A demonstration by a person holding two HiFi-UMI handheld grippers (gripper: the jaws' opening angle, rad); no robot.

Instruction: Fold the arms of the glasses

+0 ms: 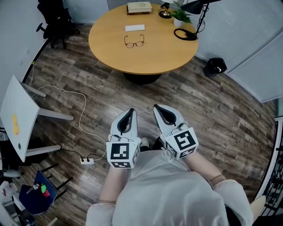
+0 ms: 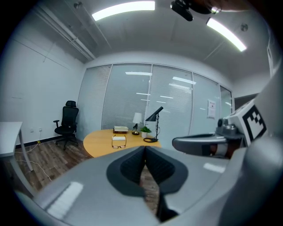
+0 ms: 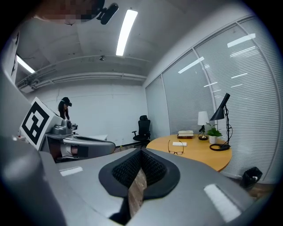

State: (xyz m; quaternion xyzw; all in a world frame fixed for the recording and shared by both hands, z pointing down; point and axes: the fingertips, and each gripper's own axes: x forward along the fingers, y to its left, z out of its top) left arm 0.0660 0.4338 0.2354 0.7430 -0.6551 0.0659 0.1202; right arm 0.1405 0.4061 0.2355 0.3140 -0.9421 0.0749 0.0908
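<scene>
The left gripper (image 2: 144,148) is held with its jaws drawn together at the tips. Nothing is gripped between the dark, ribbed pads, and only a thin wedge of floor is seen lower down. The right gripper (image 3: 141,152) is closed in the same way, tips touching and empty, with finely dimpled black pads set in smooth grey shells. The two are held side by side, low and close to the body, and a cube with square black-and-white markers is carried on each.

Beneath them a floor (image 1: 199,110) of grey-brown wood-grain planks is seen, crossed by a thin white cable (image 1: 83,103) that runs to a white power strip (image 1: 87,161).

The glasses (image 1: 134,43) are found well apart from both grippers, on a round table (image 1: 146,59) with a smooth, honey-coloured top. They are thin-framed with rounded lenses, and their arms are spread open towards a flat white oblong (image 1: 135,28) just behind. Farther back a book (image 1: 139,7), a small leafy plant (image 1: 180,16) and a black lamp (image 1: 185,34) with a ring-shaped base are placed. A black mesh office chair (image 1: 55,20) is set beside the table.
</scene>
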